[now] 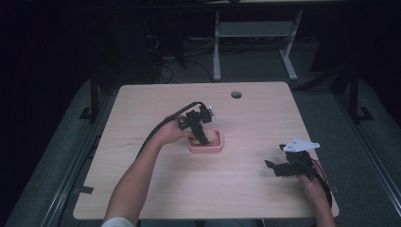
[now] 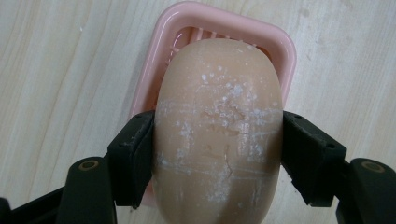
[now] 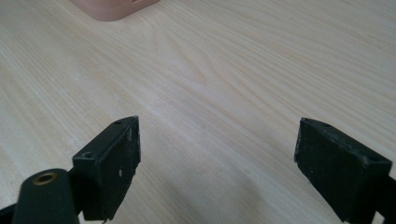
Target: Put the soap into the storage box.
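soap (image 2: 218,135) hiding most of the pink dish (image 2: 154,70), its near end cut off

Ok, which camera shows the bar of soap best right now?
The left gripper view: the soap sits close up, clamped between both jaws above the pink dish. In the high view the left gripper covers it.

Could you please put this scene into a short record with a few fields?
surface: wooden table
held item: soap, tan, scuffed white
left gripper: shut on the soap, above the dish
dish: pink, ribbed inside, near the table's middle
right gripper: open, holding nothing, low over bare table near the right edge
soap and dish: contact cannot be told
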### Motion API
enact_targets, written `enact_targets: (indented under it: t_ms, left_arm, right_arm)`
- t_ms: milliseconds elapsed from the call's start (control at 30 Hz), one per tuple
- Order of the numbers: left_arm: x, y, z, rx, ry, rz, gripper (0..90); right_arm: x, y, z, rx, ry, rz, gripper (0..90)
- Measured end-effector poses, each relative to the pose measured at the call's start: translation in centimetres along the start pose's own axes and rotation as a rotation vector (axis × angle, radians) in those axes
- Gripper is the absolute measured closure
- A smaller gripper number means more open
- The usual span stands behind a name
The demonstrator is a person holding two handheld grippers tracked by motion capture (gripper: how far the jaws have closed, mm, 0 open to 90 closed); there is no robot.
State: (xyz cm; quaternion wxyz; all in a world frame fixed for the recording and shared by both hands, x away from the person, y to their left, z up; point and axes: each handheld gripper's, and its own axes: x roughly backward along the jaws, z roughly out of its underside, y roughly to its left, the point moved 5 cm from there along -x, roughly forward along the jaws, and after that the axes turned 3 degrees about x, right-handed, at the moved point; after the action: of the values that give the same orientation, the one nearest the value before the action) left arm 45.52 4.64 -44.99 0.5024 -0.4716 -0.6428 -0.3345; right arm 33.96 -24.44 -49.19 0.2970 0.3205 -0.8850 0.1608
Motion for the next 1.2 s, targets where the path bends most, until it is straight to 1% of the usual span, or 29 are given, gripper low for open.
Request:
enact_targets:
  t_ms: [167,367,567,1200]
  left_arm:
    - [-0.6,0.1,-0.3,-0.003,0.007,0.000,31.5]
    - [-1.0,0.2,-0.4,0.003,0.008,0.004,31.5]
    - [-1.2,0.3,-0.3,0.002,0.022,0.004,31.5]
    - [-1.5,0.3,-0.5,0.004,0.021,0.007,31.5]
  right_arm:
    - [0.0,0.0,0.0,0.000,0.000,0.000,13.8]
    - [0.0,0.0,0.0,0.000,0.003,0.001,13.9]
    - [0.0,0.0,0.0,-0.001,0.003,0.001,13.8]
    - [0.0,0.0,0.0,-0.001,0.004,-0.001,13.8]
